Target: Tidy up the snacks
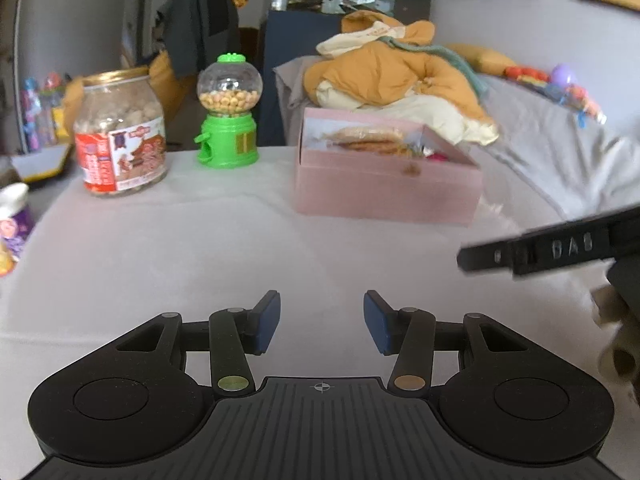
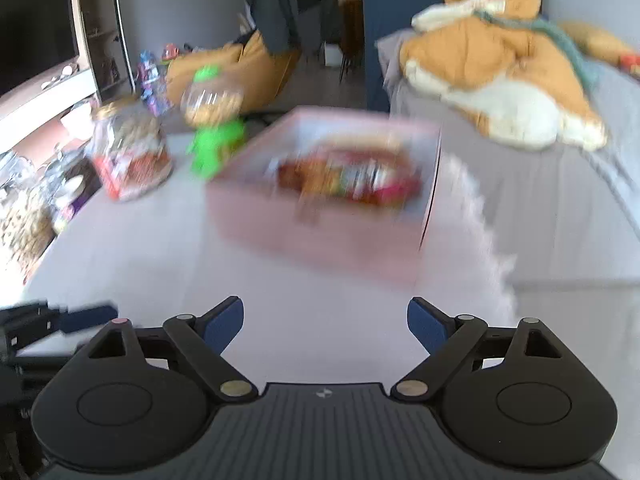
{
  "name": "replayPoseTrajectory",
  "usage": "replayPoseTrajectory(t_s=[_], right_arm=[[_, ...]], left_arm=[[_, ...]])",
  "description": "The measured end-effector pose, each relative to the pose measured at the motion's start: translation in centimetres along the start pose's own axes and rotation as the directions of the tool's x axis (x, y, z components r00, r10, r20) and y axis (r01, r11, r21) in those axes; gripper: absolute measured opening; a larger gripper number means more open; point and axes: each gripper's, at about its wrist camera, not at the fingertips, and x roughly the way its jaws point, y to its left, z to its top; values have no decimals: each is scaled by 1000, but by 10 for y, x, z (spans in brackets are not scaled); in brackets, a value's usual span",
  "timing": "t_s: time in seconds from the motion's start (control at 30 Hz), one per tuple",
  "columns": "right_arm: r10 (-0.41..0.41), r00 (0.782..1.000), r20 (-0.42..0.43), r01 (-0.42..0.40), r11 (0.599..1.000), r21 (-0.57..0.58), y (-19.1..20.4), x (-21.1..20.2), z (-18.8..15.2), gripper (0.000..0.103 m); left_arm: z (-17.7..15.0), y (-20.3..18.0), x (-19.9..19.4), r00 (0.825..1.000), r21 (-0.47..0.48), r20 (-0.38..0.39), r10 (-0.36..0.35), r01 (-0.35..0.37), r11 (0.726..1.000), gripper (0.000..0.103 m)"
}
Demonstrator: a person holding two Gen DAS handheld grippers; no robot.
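Note:
A pink box stands open on the white table, with wrapped biscuits and several colourful snack packets inside. Left of it are a green candy dispenser and a clear jar of snacks with a gold lid. My left gripper hovers open over bare table well short of the box, nothing between its blue pads. My right gripper is open wide, also empty, in front of the box. One of its fingers juts in at the right of the left wrist view.
Behind the table lies a grey sofa with an orange and cream jacket heaped on it. Toys and packets crowd the floor and shelf at the left. A dark coat hangs on a chair at the back.

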Motion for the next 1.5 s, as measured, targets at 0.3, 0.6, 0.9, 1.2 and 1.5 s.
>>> replayPoseTrajectory(t_s=[0.3,0.6,0.9,1.2,1.5], right_arm=[[-128,991,-41,129,991,23,9,12,-52,103],[-173,984,44,171,983,61,9,8,-67,103],[-177,982,65,173,983,67,7,8,-68,103],[-177,982,65,172,983,67,7,8,-68,103],[-177,982,66,172,983,67,7,8,-68,103]], left_arm=[[-12,-21,12,997,15,-37,69,-69,998,55],[-9,-29,20,993,33,-37,108,-107,994,57],[-9,-30,19,993,42,-38,115,-113,993,57],[-9,-30,20,993,38,-38,111,-109,993,57],[-9,-30,20,993,39,-38,111,-110,993,57]])
